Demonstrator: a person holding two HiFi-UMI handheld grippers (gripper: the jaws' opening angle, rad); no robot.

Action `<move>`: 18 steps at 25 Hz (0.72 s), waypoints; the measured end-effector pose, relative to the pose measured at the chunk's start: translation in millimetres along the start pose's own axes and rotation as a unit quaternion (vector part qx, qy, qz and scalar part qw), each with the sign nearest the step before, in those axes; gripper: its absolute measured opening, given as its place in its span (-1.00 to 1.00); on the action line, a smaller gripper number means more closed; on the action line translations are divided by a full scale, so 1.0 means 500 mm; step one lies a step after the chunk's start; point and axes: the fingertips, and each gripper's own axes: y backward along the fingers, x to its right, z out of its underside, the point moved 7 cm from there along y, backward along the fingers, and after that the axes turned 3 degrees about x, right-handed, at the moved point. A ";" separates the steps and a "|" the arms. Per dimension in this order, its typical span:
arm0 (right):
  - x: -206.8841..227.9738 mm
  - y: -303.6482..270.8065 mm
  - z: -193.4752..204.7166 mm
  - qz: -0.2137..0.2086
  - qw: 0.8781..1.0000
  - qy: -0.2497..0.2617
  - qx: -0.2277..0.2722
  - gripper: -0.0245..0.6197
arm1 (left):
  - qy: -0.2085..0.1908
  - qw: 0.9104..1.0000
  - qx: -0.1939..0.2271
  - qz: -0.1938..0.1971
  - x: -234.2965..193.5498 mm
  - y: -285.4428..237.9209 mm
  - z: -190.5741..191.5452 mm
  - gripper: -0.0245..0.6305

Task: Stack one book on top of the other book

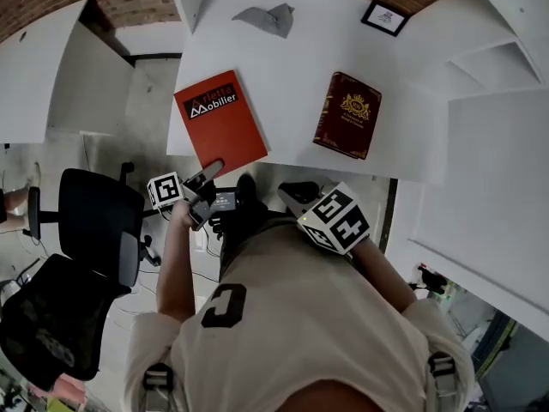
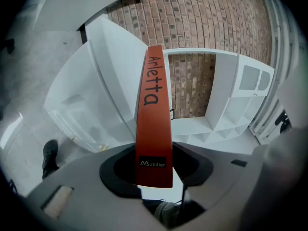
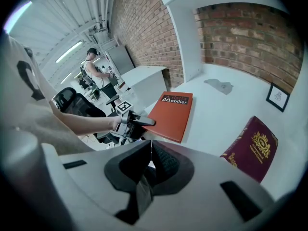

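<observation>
An orange book [image 1: 219, 125] marked "Mobilier" lies on the white table [image 1: 292, 75], its near corner hanging over the table's front edge. My left gripper [image 1: 210, 172] is shut on that corner. In the left gripper view the orange book [image 2: 153, 114] runs edge-on out from between the jaws. A dark red book with a gold crest [image 1: 347, 114] lies flat to the right, about a book's width away. My right gripper [image 1: 290, 194] hovers below the table edge between the two books, shut and empty. From the right gripper [image 3: 150, 143] both the orange book [image 3: 173, 114] and the dark red book [image 3: 252, 148] show.
A small black picture frame [image 1: 384, 17] and a grey crumpled sheet [image 1: 266, 17] sit at the table's back. Black office chairs [image 1: 94, 221] stand left of me. White shelving [image 1: 489, 101] runs along the right. A person [image 3: 96, 73] stands far off in the room.
</observation>
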 end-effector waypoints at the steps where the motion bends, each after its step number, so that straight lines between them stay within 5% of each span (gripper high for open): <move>1: 0.004 0.005 0.002 -0.001 1.000 0.002 0.006 -0.90 | -0.003 1.000 0.001 -0.005 0.003 -0.001 0.001 -0.40; 18: 0.107 0.162 0.093 0.008 0.994 -0.026 0.103 -0.90 | -0.015 0.993 0.062 -0.098 0.063 -0.028 0.051 -0.40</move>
